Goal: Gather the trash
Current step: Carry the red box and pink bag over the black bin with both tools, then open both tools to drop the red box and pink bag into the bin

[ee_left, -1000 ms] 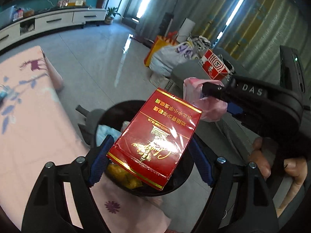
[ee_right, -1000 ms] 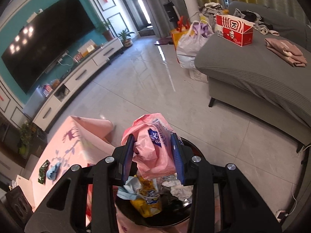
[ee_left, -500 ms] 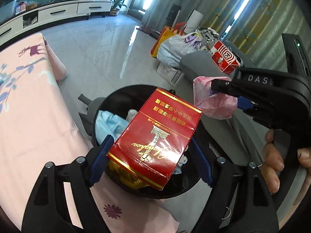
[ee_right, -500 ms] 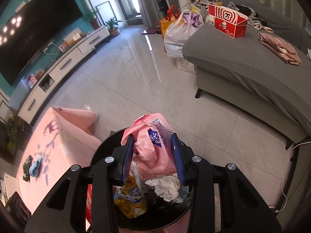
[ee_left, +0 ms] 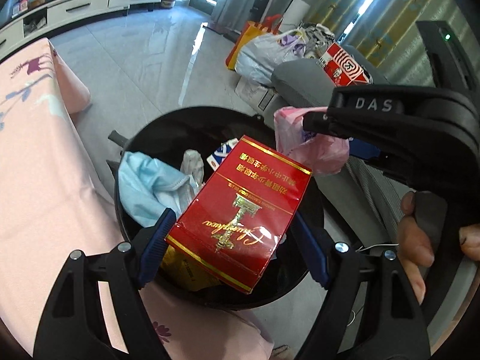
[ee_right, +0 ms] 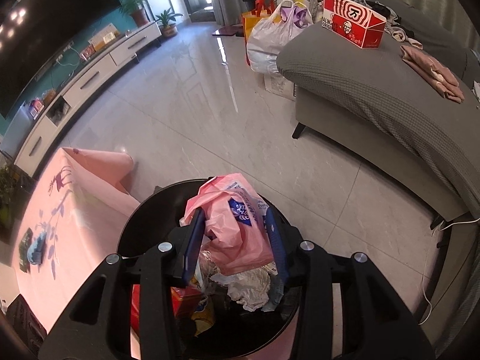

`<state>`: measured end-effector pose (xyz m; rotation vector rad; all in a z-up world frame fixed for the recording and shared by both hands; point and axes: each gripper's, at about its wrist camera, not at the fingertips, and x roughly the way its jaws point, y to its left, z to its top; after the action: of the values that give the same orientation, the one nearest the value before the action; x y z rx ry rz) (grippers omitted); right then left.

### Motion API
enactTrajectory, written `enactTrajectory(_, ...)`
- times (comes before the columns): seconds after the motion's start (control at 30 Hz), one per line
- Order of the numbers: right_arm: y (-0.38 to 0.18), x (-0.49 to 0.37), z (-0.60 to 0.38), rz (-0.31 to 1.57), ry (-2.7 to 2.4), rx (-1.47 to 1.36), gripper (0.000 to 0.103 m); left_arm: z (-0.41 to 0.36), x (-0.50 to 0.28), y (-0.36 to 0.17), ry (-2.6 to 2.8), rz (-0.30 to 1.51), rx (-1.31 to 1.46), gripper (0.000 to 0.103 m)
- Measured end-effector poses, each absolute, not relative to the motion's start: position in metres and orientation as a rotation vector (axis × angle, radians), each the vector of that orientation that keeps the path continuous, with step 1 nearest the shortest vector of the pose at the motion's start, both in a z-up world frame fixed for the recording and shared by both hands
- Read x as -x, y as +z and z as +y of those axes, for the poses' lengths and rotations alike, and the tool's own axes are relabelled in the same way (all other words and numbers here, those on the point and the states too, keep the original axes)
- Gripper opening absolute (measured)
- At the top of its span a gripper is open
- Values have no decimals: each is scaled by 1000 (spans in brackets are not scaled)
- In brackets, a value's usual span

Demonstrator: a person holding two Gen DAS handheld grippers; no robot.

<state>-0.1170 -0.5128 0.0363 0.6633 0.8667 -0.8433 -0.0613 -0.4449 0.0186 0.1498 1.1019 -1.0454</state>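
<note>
Red carton (ee_left: 240, 219) clamped between left jaws, pink bag (ee_right: 237, 231) between right jaws, above bin (ee_left: 168, 129)

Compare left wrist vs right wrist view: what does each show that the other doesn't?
Left wrist only: the red cigarette carton clamped in the left hand-held gripper, a light blue face mask in the bin, and the right hand-held gripper seen from the side with the person's hand.

Right wrist only: the TV, folded pink clothes on the sofa, crumpled white paper in the bin.

Both: black trash bin, pink plastic bag, KFC box, pink tablecloth.
</note>
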Motion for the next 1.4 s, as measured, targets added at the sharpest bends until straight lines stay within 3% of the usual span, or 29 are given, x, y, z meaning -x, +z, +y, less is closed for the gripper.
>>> enactTrajectory(0.77, 17, 98, -511, 960, -833, -627, 46, -455, 53, 6, -1037, 1147, -135, 79)
enactTrajectory(1.13, 34, 107, -508, 888, -829, -641, 60, -433, 49, 24, -1032, 1070, -122, 98)
enactTrajectory(1.4, 67, 104, -484, 760, -766, -601, 75, -360, 22, 81, -898, 885, -24, 100)
